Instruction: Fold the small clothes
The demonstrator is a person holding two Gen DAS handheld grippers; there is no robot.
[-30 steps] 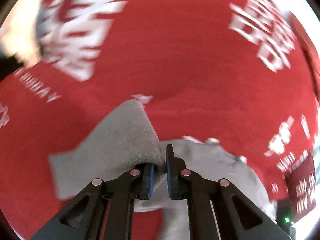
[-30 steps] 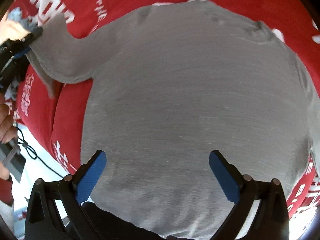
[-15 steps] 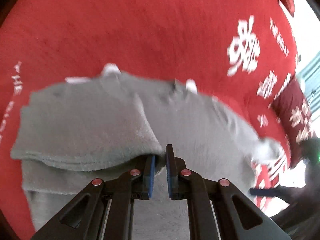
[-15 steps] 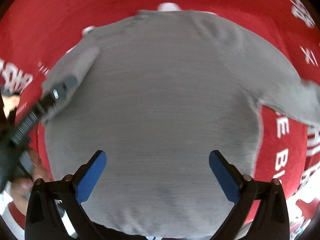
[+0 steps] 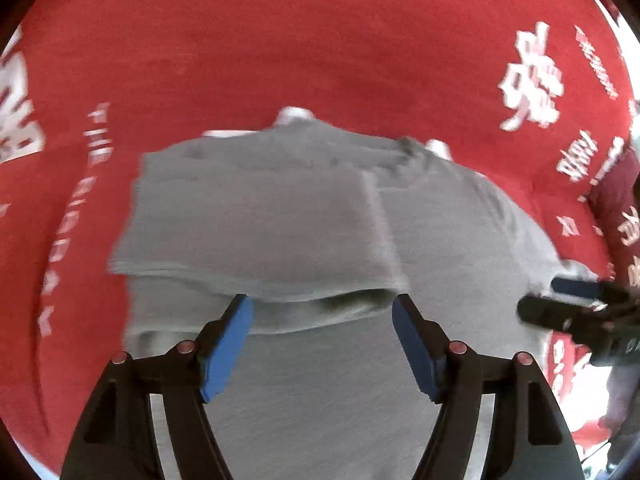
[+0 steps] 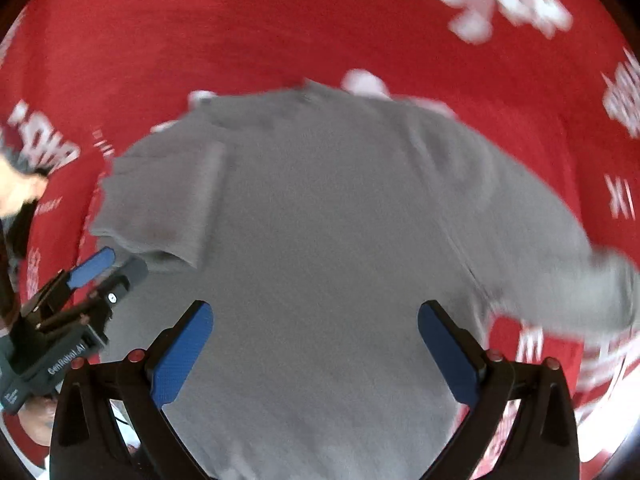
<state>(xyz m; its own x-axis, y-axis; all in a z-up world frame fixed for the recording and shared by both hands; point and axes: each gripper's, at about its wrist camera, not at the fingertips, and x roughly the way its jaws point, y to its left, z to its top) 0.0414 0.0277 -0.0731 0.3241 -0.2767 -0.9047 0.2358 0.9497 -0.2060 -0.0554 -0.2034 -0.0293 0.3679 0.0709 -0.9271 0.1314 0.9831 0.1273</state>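
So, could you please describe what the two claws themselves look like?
Both the left claw and right claw have black angular frames, flat blue pads and small reddish round fasteners. White lettering marks the left claw's body in the right wrist view.

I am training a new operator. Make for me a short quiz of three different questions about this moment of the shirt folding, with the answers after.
1. True or false: the left gripper is shut on the folded sleeve.
2. Multiple choice: where does the other sleeve lie? A) folded over the body of the shirt B) spread out sideways onto the red cloth C) held in the right gripper.
3. Fill in: the grey shirt lies on a red cloth printed with ____ lettering.

Key
1. False: both fingers stand apart, with the sleeve lying flat on the shirt ahead of them.
2. B. The right gripper is open over the shirt body.
3. White.
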